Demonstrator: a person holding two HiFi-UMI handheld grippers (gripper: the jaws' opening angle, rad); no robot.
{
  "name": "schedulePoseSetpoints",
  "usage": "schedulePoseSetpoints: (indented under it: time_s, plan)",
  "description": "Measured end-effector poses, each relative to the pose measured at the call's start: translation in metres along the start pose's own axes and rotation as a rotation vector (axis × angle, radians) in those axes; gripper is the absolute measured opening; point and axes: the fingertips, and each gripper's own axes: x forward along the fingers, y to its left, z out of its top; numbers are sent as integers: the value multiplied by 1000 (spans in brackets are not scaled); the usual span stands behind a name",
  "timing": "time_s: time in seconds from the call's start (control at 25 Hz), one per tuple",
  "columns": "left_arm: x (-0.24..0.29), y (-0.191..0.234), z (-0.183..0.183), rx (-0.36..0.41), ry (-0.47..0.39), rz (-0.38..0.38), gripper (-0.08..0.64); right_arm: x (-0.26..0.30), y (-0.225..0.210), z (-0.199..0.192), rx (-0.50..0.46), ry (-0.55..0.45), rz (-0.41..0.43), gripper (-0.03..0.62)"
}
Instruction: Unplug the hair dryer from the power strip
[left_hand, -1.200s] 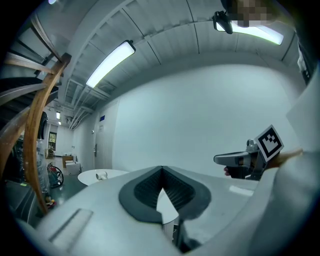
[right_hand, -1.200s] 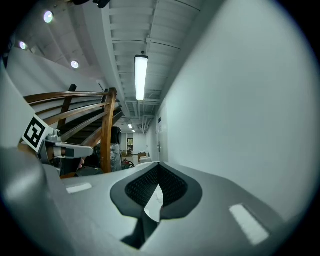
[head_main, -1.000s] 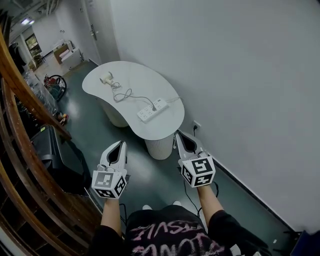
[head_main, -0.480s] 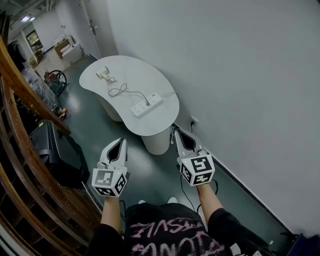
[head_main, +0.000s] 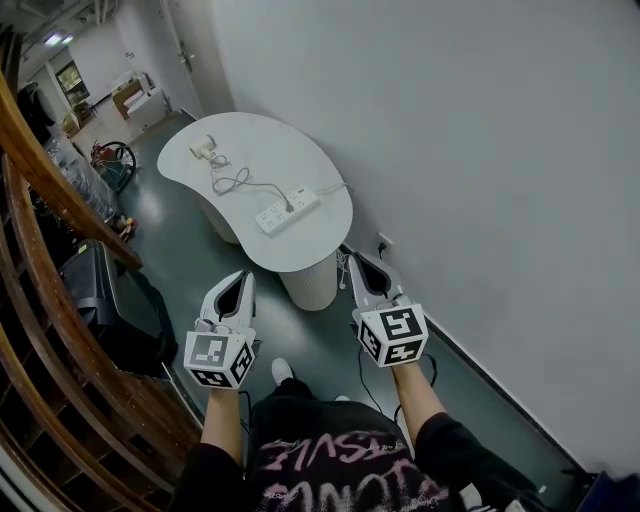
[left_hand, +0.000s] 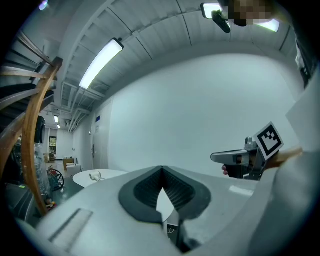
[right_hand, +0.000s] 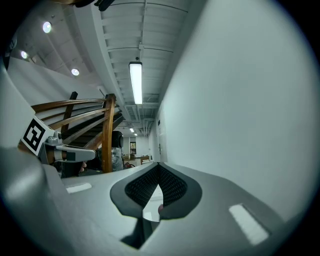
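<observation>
While the left gripper (head_main: 240, 277) and right gripper (head_main: 358, 263) are closed and empty, a one-handed pull could drag the white rectangular power strip (head_main: 287, 208).

Floor (head_main: 305, 335) lies open toward table (head_main: 300, 170), between wall (head_main: 480, 150) and railing (head_main: 55, 182).

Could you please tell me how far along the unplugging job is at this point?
Done: nothing; the dryer has its cord plugged into the strip on the table. In hand: nothing; the left gripper and right gripper are shut, empty, short of the table. Left: reach the strip, grip the plug, pull it out.
</observation>
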Motion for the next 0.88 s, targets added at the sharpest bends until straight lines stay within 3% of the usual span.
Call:
schedulePoseSetpoints:
  time_s: [0.56, 0.88]
  plan:
    - [23, 12, -14, -4, -8, -8, 0, 22, -2, -7, -23, -13, 27, 11]
    - [38, 34, -18, -36, -11, -16, 0, 40, -4, -2, -39, -7, -11, 11]
